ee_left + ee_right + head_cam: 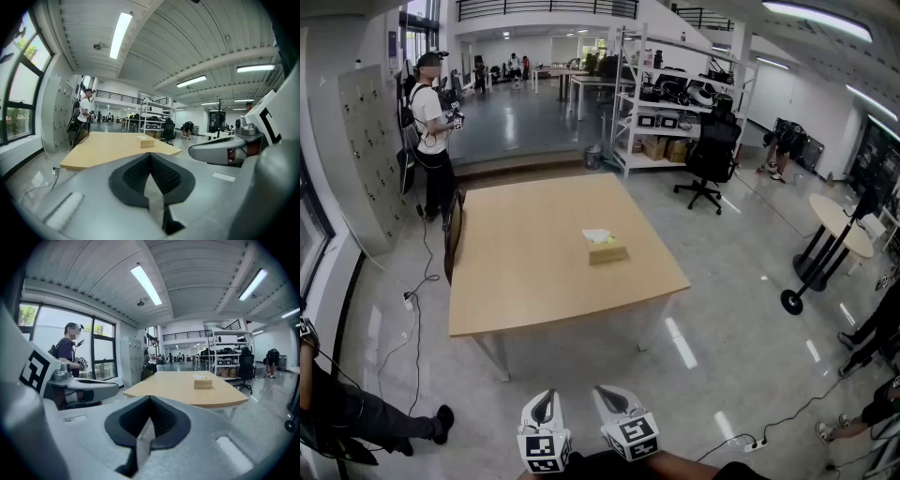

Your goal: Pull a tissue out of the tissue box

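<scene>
Open workshop floor lies ahead of you, grey and glossy. At the upper left of the head view a person [431,122] stands by the lockers, well clear of your work. The wooden table [534,272] fills the middle. The tissue box [607,251] sits right of its centre with a white tissue [598,235] poking out of the top, ready to be pinched. A round side table [839,220] stands at the right edge. At the bottom centre, your left gripper [543,410] and right gripper [614,401] sit side by side, both with jaws closed on nothing. You are probably carrying them closed because the box is well beyond reach. You have to walk up and open a jaw before any pull.
</scene>
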Motion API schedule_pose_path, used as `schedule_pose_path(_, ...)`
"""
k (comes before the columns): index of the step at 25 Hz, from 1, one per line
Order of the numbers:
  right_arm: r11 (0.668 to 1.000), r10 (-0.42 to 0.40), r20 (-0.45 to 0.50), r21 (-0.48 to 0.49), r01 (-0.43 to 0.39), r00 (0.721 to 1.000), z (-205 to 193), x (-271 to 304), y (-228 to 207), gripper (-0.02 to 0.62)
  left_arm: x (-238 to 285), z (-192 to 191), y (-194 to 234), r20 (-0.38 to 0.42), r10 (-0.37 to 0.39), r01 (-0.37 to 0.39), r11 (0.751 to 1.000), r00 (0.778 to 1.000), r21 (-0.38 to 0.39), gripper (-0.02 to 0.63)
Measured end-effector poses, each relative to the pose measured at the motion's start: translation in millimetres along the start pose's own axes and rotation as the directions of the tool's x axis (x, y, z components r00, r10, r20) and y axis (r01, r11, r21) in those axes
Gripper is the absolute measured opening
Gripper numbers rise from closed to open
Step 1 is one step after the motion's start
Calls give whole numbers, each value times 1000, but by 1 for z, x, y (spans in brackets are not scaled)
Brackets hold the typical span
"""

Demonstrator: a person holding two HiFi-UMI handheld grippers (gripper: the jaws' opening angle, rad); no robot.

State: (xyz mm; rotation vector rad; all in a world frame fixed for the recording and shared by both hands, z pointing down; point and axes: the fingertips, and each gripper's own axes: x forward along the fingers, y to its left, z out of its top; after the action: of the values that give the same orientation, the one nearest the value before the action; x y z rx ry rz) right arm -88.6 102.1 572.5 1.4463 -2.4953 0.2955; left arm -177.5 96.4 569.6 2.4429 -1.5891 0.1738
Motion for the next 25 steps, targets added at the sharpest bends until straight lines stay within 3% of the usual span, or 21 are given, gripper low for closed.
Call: schedule_pose_path(25,1000,14,-13,22,-14,1000,-4,4,-7,-9,8,1,-1,4,20,-20,1000,1000,-5,18)
